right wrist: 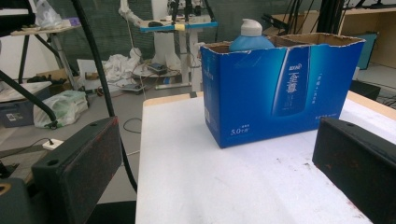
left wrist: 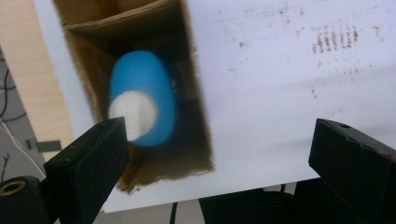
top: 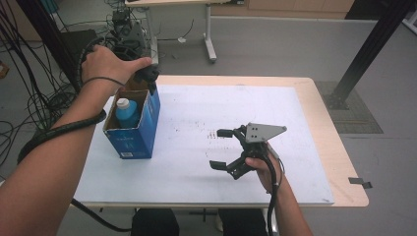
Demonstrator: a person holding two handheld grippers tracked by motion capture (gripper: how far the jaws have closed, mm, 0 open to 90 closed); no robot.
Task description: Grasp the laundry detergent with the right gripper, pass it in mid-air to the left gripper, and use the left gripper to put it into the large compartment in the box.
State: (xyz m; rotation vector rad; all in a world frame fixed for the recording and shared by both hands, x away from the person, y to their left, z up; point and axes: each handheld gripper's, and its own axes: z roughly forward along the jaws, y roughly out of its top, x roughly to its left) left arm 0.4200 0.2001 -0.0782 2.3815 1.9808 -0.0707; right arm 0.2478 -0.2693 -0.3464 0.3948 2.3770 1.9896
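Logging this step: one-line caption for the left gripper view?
Open left claw above blue bottle standing in cardboard box.

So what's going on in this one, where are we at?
A person works at a white-topped table with a gripper in each hand. A blue bottle with a white cap stands inside an open blue carton at the table's left side. The left gripper hangs above the carton's far end with its jaws open and nothing between them. The right gripper waits open over bare tabletop to the right, holding nothing and facing the carton.
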